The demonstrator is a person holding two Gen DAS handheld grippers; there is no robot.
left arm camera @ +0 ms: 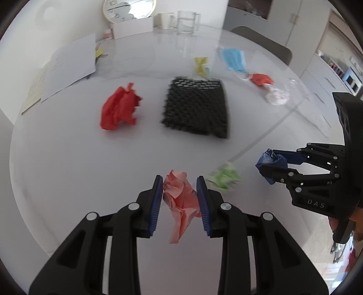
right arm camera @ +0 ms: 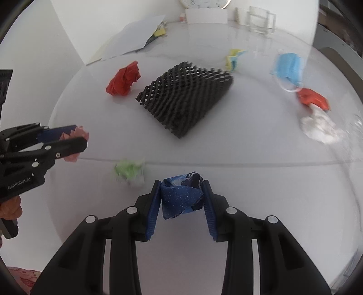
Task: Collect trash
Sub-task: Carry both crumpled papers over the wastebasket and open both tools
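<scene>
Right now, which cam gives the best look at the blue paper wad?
Right wrist view: the blue paper wad sits centred and close between the right gripper pads, its speckled print readable. The left wrist view shows it only small, at the right edge, side-on and partly hidden by that gripper's fingers.

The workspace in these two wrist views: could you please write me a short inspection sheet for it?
Surface: white table, glossy, with a seam line.
Job's things: pink paper wad in the left gripper; dark blue paper wad in the right gripper. Still lying loose: green wad, large red wad, small red wad, white wad, yellow scrap, blue face mask.
Clutter: black mesh mat, papers, mug, glass pitcher, clock.
Grippers: both shut on their wads.
Cables: nothing seen.
Surroundings: chair back, cabinets.
</scene>
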